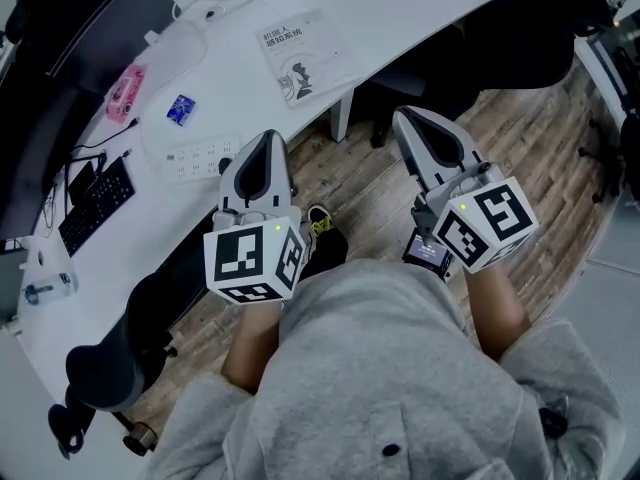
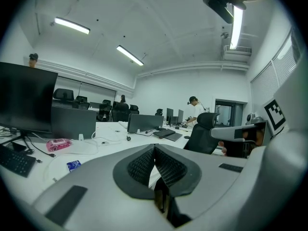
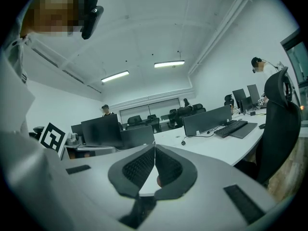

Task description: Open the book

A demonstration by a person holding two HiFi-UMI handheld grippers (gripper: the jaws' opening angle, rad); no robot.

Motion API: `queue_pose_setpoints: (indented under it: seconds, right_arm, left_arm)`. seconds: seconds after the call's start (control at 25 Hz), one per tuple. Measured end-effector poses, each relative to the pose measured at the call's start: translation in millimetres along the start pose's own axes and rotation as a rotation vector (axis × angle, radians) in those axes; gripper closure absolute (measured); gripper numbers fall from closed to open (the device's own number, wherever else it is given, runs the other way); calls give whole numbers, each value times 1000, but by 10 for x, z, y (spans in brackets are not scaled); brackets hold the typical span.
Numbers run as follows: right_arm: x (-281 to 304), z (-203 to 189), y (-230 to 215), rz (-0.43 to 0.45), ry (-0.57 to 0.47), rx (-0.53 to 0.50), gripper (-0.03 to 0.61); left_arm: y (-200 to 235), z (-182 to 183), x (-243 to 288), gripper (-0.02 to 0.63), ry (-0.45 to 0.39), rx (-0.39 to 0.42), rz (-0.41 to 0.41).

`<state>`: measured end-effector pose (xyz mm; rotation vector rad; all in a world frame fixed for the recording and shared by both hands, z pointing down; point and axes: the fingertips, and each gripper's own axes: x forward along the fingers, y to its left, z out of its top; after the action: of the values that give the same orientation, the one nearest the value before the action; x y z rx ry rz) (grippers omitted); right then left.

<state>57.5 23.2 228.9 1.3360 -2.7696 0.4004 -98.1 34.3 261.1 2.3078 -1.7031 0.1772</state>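
On the white desk, close to its front edge, lies the book. It is flat and shut, with its pale cover facing up. Nothing touches it.

A person in a grey top stands back from the desk and holds a gripper in each hand. Both grippers are over the wood floor, side by side, and point toward the desk.

The left gripper has its jaws pressed together, and nothing is between them. Its tip is near the desk edge, just by a white plug strip. The book is farther up the desk, apart from it.

The right gripper also has its jaws closed tight with nothing in them. It is off the desk, over the floor, and the book is up and to the left of it, well apart.

More things sit on the desk to the left of the book: a small blue packet, a pink thing and a black keyboard. A black chair stands at the lower left. One shoe shows on the floor between the two grippers.
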Motion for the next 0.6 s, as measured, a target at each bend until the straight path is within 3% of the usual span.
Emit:
queue_pose_setpoints:
  seconds: [0.6]
  right_arm:
    - [623, 136, 50, -18, -1, -24, 551]
  left_arm:
    - [423, 154, 343, 603, -13, -24, -32]
